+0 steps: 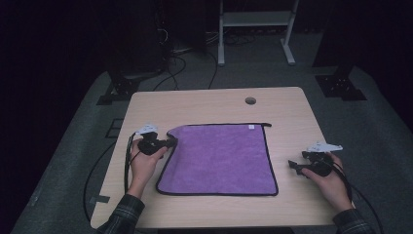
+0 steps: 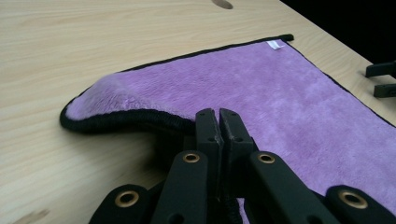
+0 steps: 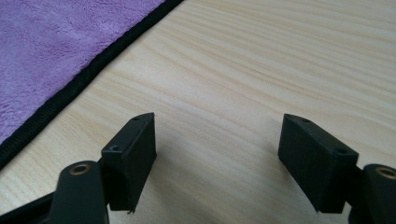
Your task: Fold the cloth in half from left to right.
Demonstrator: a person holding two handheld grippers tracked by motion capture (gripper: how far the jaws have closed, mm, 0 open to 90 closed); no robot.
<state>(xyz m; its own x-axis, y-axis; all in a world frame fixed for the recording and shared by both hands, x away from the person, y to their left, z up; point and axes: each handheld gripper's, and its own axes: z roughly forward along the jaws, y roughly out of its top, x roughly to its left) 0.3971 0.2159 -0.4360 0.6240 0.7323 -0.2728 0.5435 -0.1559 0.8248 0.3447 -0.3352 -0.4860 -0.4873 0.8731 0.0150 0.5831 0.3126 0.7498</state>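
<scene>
Lying mostly flat mid-table point(image 1: 209, 102): purple cloth point(image 1: 219, 158), black-hemmed, white tag point(image 1: 251, 127) at far edge. Left gripper point(image 1: 171, 142) pinching cloth's near-left corner, jaws clamped tight on hem in left gripper view point(image 2: 218, 116); that corner point(image 2: 112, 100) lifting clear of the wood, curling over, rest of cloth still lying down. Right gripper point(image 1: 294, 167) sitting right of cloth, apart from it, pointing toward its right edge. Jaws standing wide apart in right gripper view point(image 3: 217, 133), gripping nothing, bare wood between them, cloth hem point(image 3: 70, 88) passing off to upper left. Round hole point(image 1: 250, 101) in table beyond cloth.
</scene>
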